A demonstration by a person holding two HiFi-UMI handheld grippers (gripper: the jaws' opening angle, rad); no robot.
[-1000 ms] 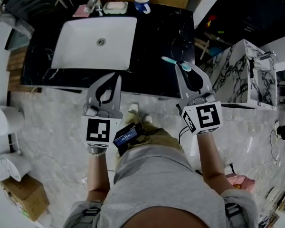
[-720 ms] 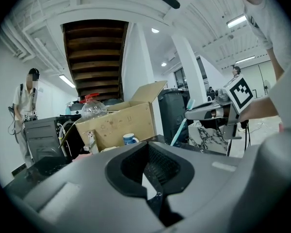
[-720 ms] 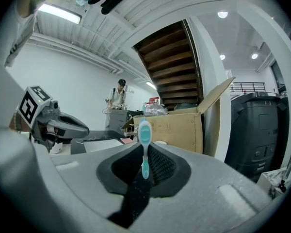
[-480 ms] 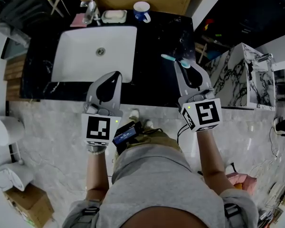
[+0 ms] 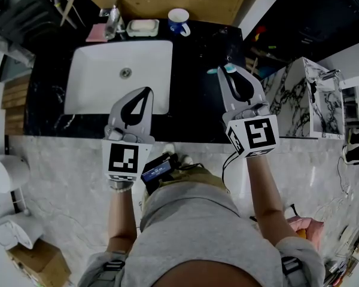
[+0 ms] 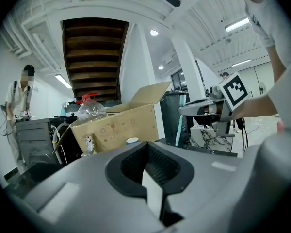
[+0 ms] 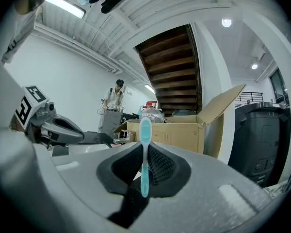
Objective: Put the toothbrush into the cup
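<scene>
The slim pale-teal plastic toothbrush [image 7: 145, 130] stands upright, pinched by the grey right gripper [image 5: 234, 70] above the black marble counter [image 5: 197, 88]. The blue-and-white cup [image 5: 179, 21] sits at the far edge. The grey left gripper [image 5: 147, 91] is clenched and empty.

It's a black, white-veined countertop [image 5: 198, 97] with a white rectangular sink [image 5: 102, 91] set into it. Lined up behind the sink, left to right: a flat pink thing [image 5: 96, 33], the faucet [image 5: 112, 19], a soap dish [image 5: 142, 27], and a white-and-blue cup [image 5: 179, 21] just past the sink's back right corner.
</scene>
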